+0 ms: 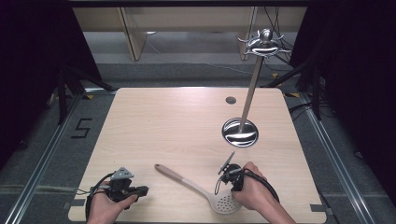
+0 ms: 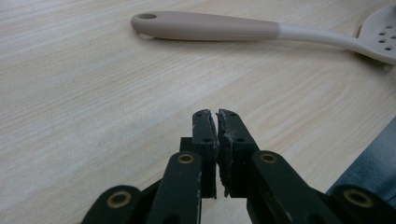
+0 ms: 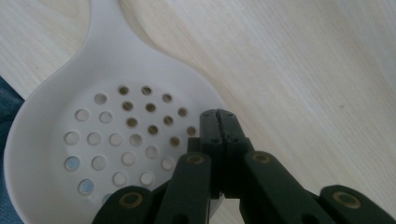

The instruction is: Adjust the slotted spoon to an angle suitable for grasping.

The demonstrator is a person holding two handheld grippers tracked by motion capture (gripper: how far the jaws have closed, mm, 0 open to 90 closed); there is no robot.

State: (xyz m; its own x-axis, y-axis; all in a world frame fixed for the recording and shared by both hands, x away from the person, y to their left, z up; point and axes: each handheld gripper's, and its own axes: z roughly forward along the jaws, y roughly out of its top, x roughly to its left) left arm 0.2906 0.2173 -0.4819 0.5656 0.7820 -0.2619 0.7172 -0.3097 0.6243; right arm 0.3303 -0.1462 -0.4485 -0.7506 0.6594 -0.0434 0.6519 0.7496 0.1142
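High view: light wood counter [image 1: 154,121], mostly bare; lots of open surface in the middle and far left. Slotted spoon [image 1: 201,189] lies diagonal near the front edge, handle end pointing up-left, perforated bowl close to the counter's front edge. Left hand-held gripper [image 1: 142,190] sits at the front left, held in the left hand [image 1: 105,207], jaws pointing right toward the spoon handle, apart from it. Right hand-held gripper [image 1: 229,169] is in the right hand [image 1: 252,186], just right of the spoon's bowl. Metal stand [image 1: 252,88] with round base and hooked top stands far right, behind the right hand, well apart from the spoon. Small dark round cap [image 1: 230,100] farther back.

Left gripper view: left hand-held gripper [image 2: 217,116] jaws pressed together, nothing between them, low over bare counter [image 2: 93,93]. Slotted spoon [image 2: 215,31] lies across the top, handle with hanging hole at left, bowl off to the right; clear wood between jaws and handle.

Right gripper view: right hand-held gripper [image 3: 218,116] jaws closed, empty, tips over the right rim of the slotted spoon [image 3: 70,140] bowl; cannot tell if touching. Bare counter [image 3: 303,70] to the right; counter edge by the bowl at left.
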